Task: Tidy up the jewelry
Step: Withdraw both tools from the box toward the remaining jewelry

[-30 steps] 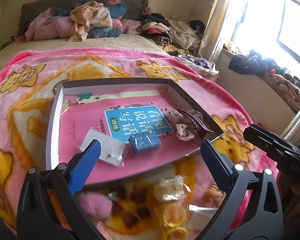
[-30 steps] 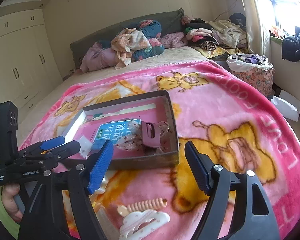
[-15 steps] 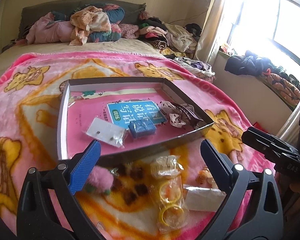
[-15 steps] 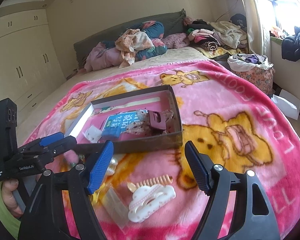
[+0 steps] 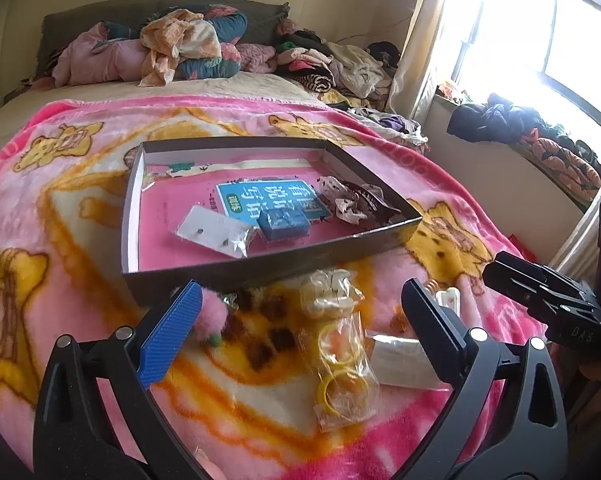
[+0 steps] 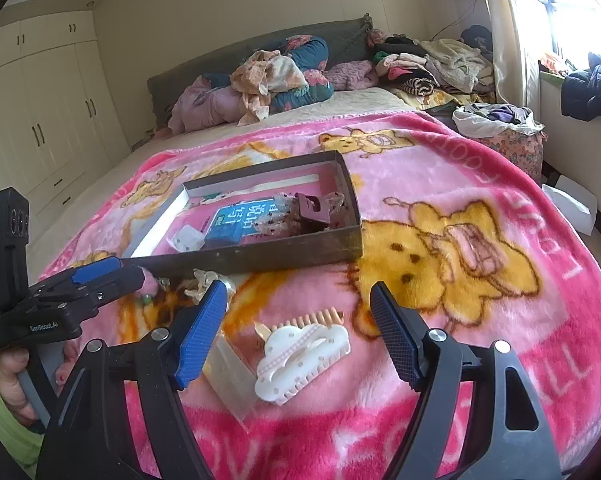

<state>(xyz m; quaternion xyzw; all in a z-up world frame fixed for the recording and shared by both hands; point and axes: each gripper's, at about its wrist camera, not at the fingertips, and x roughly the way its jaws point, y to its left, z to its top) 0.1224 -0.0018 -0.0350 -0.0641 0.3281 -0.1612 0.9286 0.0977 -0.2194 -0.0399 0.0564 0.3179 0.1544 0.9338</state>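
A shallow dark cardboard box is sitting on a pink cartoon-bear blanket spread over a bed, and it is holding a blue booklet, a small blue case, a clear packet with an earring card and a brown claw clip lying among crumpled clear wrappers. Just in front of the box's near wall, loose pieces are lying on the blanket: a pink pompom hair tie, a clear bag of yellow rings, a white cloud-shaped hair clip touching a tan comb clip, and a flat clear packet beside them. The left gripper is hovering above the bag of rings with its jaws spread wide and nothing between them. The right gripper is hanging over the cloud clip, its blue-padded jaws likewise standing apart and gripping nothing. A hand in a green sleeve is gripping the left tool's handle. Heaped clothing is crowding the headboard, and daylight is pouring through a window.
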